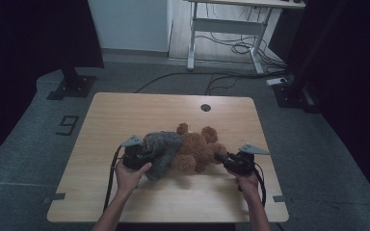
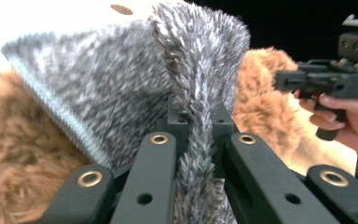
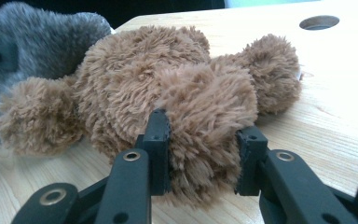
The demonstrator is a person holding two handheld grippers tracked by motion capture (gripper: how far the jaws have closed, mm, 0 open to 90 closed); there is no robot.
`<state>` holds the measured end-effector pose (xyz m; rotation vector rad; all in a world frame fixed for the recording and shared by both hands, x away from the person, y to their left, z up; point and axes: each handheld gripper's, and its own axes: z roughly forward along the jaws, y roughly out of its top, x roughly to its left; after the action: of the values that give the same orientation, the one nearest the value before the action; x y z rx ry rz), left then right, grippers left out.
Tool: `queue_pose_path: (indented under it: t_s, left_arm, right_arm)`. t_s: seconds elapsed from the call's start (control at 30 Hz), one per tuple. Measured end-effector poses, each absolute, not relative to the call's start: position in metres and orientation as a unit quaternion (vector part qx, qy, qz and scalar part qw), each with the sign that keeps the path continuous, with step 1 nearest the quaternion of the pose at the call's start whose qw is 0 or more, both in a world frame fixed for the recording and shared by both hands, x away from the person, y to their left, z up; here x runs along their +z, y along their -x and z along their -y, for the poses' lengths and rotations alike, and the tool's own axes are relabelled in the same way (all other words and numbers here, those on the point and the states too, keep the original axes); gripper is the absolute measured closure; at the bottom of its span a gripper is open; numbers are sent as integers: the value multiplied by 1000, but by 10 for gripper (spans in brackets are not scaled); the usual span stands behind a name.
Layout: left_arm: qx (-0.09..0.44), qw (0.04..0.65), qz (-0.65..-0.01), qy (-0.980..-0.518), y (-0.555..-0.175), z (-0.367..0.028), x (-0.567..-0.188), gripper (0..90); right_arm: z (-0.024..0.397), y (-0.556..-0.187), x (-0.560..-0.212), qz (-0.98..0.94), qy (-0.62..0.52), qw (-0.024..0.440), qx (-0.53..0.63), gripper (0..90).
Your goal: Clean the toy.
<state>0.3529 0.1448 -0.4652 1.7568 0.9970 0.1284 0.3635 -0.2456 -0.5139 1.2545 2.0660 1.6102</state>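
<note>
Table carries brown teddy bear lying mid-table, grey fuzzy garment over its head end. Right claw clamps bear's leg; left claw pinches garment fold. Step: working garment along bear. Next: steady pull, bear anchored.

Brown fuzzy teddy bear; grey garment flecked white, pale blue-grey hem; light wood-grain table; black hand-held gripper jaws with brass-coloured rivets.

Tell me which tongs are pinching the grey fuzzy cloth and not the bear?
The left tongs. They pinch a fold of the grey fuzzy cloth, while the right tongs squeeze a brown paw of the teddy bear.
</note>
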Motion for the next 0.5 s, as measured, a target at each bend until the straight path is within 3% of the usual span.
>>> queue_pose_path:
  t_s: [0.2, 0.5]
  left_arm:
    - [45, 546, -386, -742, -357, -114, -444, 833]
    - [14, 532, -325, -782, -367, -12, -431, 834]
  right_arm:
    - [245, -363, -514, -707, -426, 122, 551, 653]
    - [245, -363, -514, -707, -425, 122, 552, 652]
